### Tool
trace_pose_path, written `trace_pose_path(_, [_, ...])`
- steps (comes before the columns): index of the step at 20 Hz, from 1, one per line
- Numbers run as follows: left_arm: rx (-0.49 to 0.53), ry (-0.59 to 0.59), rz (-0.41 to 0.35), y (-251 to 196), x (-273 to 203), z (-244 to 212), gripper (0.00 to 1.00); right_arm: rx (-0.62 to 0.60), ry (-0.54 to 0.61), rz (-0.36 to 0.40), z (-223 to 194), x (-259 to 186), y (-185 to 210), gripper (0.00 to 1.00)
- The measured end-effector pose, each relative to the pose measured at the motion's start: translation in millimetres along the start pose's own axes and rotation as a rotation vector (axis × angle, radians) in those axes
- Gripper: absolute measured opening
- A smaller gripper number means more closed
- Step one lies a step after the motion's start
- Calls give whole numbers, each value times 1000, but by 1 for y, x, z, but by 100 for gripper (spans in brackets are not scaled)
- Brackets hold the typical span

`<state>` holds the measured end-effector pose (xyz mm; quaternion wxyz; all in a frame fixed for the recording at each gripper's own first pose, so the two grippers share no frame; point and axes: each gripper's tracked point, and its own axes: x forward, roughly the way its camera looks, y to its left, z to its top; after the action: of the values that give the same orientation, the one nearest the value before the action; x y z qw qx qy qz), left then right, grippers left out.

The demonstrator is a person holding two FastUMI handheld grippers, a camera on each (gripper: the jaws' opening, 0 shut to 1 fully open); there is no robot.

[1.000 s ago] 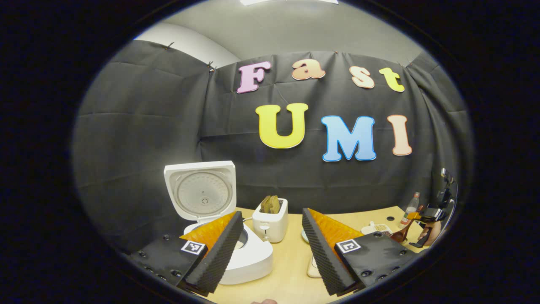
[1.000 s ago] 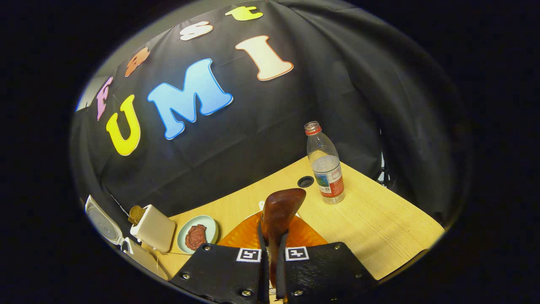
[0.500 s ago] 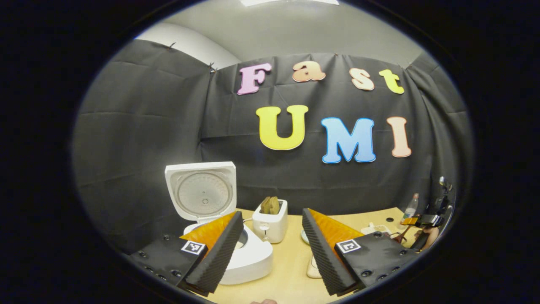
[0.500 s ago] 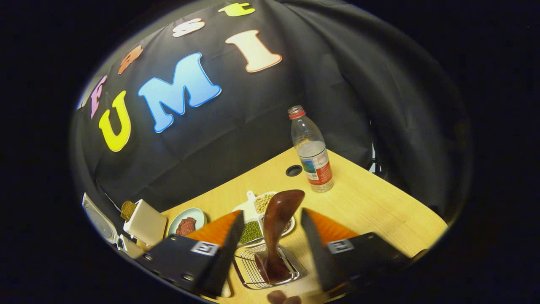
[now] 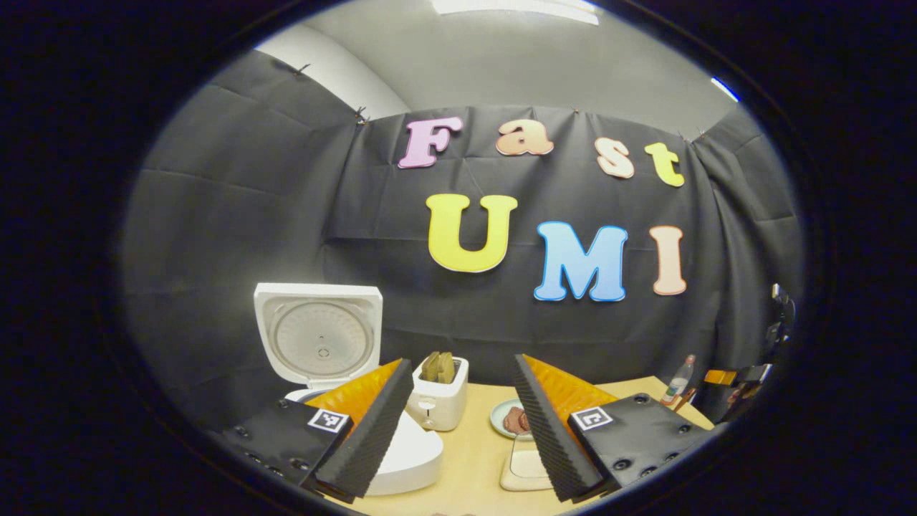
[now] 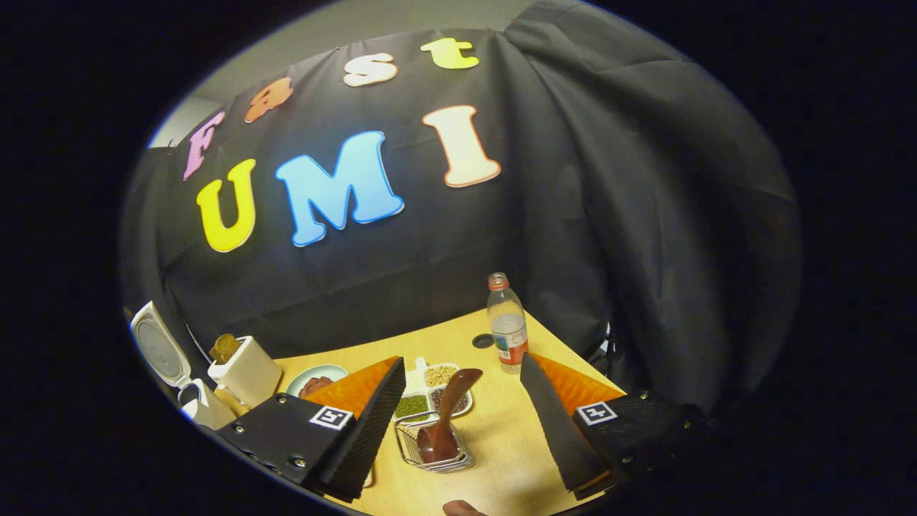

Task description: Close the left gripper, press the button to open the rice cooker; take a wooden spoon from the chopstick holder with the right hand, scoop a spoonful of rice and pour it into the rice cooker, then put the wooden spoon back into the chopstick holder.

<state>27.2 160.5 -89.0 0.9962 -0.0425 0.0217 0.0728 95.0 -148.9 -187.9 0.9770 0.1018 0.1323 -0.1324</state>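
Now wooden spoon point(image 6: 444, 419) in wire chopstick holder point(image 6: 434, 450); right gripper point(image 6: 462, 390) wide, ridged left gripper point(image 5: 462, 390) wide

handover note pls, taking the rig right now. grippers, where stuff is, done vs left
Left gripper: open, empty, in front of the rice cooker.
Right gripper: open, empty, above the wire chopstick holder.
Rice cooker lid stands up, open.
Wooden spoon stands in the holder, leaning, free of both fingers.
Divided dish of grains sits just behind the holder; water bottle farther back.
Done, judging by the layout: lid open, spoon in the holder.
Can't tell from these views whether rice went into the pot; check. If it did, nothing is left.
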Motion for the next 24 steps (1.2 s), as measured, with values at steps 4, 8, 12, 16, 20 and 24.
trace_pose_path(4, [111, -55, 24, 37, 28, 41, 98, -22, -53, 75, 31, -21, 40, 98])
trace_pose_path(8, [132, -98, 74, 80, 58, 78, 98, -6, -42, 128, 38, -43, 80, 98])
trace_pose_path(12, [88, -72, 148, 127, 96, 101, 98, -32, -42, 223, 34, -60, 124, 98])
trace_pose_path(16, [90, -30, 235, 179, 146, 110, 98, -124, -22, 285, 18, -61, 146, 98])
trace_pose_path(20, [72, 18, 315, 233, 200, 101, 96, -147, -4, 312, 10, -65, 158, 98])
trace_pose_path(24, [0, 95, 396, 288, 241, 77, 96, -192, 3, 280, 7, -61, 147, 98])
